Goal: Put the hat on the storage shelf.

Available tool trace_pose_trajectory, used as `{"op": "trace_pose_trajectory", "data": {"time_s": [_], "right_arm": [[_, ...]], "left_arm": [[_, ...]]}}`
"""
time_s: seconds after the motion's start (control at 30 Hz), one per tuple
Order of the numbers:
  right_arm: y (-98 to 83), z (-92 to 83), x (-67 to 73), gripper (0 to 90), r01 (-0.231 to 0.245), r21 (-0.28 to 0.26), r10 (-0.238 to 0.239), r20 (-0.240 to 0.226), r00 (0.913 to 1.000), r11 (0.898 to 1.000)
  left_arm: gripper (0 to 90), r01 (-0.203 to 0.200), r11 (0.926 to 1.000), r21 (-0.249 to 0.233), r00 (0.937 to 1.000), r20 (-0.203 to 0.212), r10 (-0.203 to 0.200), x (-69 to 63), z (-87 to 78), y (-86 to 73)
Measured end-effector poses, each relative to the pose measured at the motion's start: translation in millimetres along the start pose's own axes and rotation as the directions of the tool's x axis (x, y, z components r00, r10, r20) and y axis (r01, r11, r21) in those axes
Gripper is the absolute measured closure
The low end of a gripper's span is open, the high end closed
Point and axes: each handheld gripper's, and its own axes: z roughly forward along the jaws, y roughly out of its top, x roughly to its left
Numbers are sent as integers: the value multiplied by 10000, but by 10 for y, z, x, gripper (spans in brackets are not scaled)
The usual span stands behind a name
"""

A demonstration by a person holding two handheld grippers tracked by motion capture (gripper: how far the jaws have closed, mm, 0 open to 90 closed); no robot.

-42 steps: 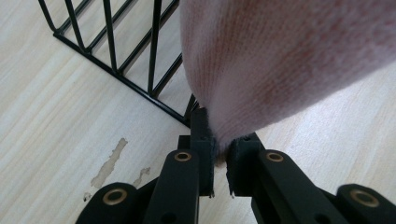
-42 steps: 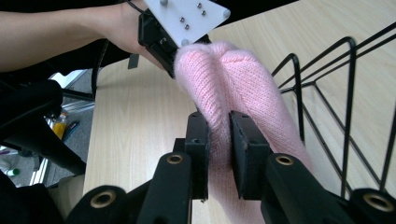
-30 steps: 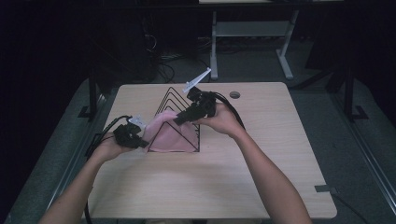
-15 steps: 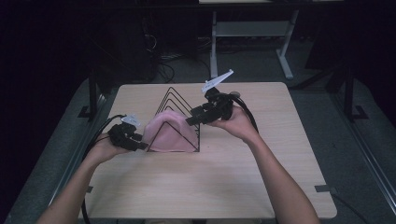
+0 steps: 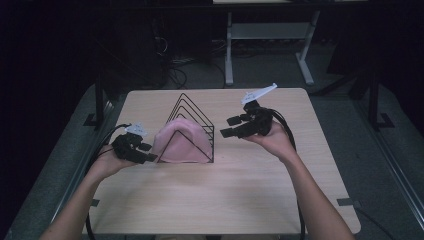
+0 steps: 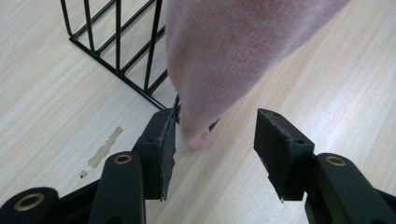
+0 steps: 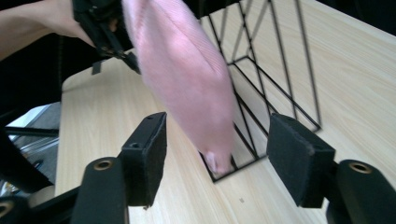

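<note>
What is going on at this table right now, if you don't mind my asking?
A person is working with a gripper in each hand at a pink cloth draped over a black wire rack on the wooden table. Both grippers have just been opening, and neither grips the cloth. The left gripper sits at one end of the cloth; the right gripper hangs apart on the rack's other side.

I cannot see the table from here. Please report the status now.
Left gripper and right gripper open, jaws just opened, nothing between them. Pink cloth draped over black wire rack, released. Nothing in the way.
</note>
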Motion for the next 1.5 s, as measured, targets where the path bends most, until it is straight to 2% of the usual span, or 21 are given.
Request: {"op": "trace_pose_trajectory", "data": {"time_s": [0.23,0.3,0.67,0.8,0.9,1.07,1.5], "right_arm": [[-212,-200,-70,352,-386,-191,394,446,9982,9991],[-262,-245,-85,348,-464,-212,475,540,9974,9987],[-530,-400,-151,322,-871,-236,890,954,9914,9959],[-684,-450,-181,315,-1111,-197,1127,1119,9873,9936],[-796,-503,-196,310,-1270,-211,1286,1230,9840,9917],[-1001,-601,-221,294,-1630,-355,1664,1436,9755,9860],[-1404,-743,-231,275,-2230,-547,2292,1771,9571,9733]], "left_arm": [[464,-29,10000,-60,10000,28,29,-59,-4,-18],[457,95,9999,-119,9999,43,-95,-66,-8,-33],[435,236,9994,-261,9997,-23,-237,-94,-48,-112],[419,351,9990,-279,9993,-71,-354,-117,-44,-148],[414,446,9979,-471,9990,-62,-450,-135,-44,-177],[399,515,9973,-529,9986,-58,-519,-160,-45,-203],[365,594,9965,-587,9982,-80,-599,-239,-5,-285]]}}
